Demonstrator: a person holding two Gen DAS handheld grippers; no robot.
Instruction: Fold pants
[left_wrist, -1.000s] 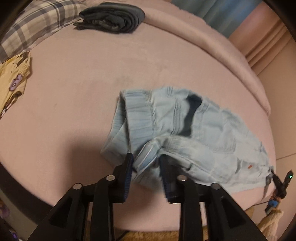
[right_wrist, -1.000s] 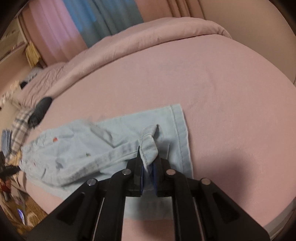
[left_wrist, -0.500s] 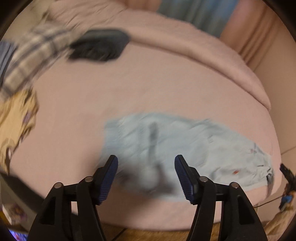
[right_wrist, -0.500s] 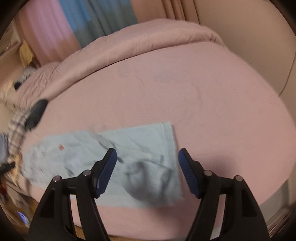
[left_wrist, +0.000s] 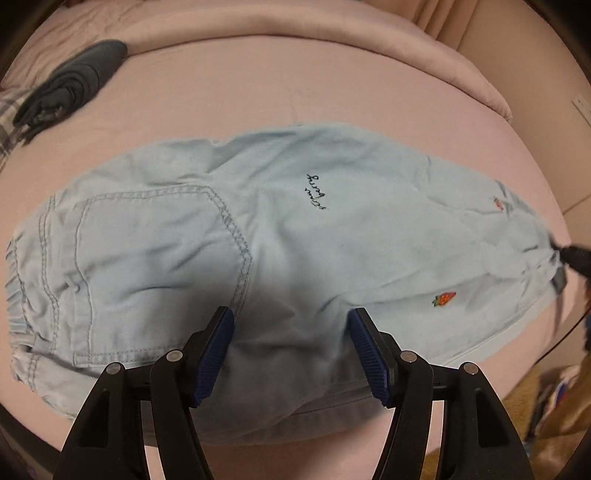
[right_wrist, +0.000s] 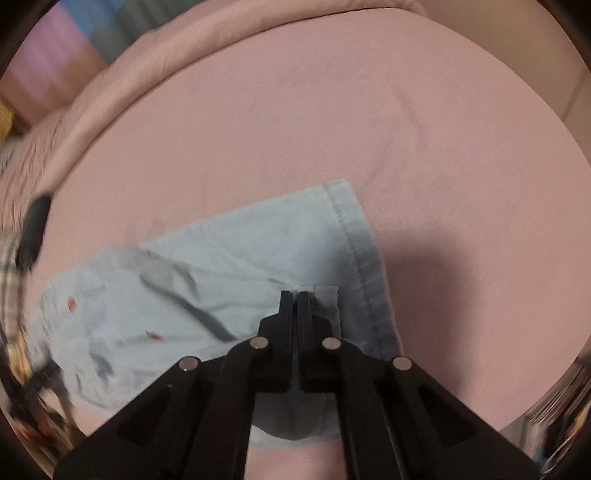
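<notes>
1. Pants (left_wrist: 280, 236) lay flat on the pink bed (left_wrist: 295, 92), light blue, long axis running left to right in the left wrist view: waistband and back pocket (left_wrist: 155, 266) at the left end, leg hem toward the right.
2. Left gripper (left_wrist: 291, 350) hovered over the near long edge, roughly mid-length, just right of the pocket. Jaws stood apart with only flat cloth under the gap; nothing pinched.
3. Right gripper (right_wrist: 294, 299) sat at the hem end (right_wrist: 354, 251), jaws clenched together at the near corner. A small flap of cloth lay right at the tips; whether any of it was caught between them could not be told.
4. Key relation: each gripper owned one part of the same near edge, the left one at the middle, the right one at the hem. Waist end lay to the left of the left gripper, so that hand was nearer to it.
5. Judgement: a hem-to-waist fold would carry the right hand along the long axis, toward the left one.
6. Dark folded garment (left_wrist: 70, 88) sat well apart, at the far left of the bed.
</notes>
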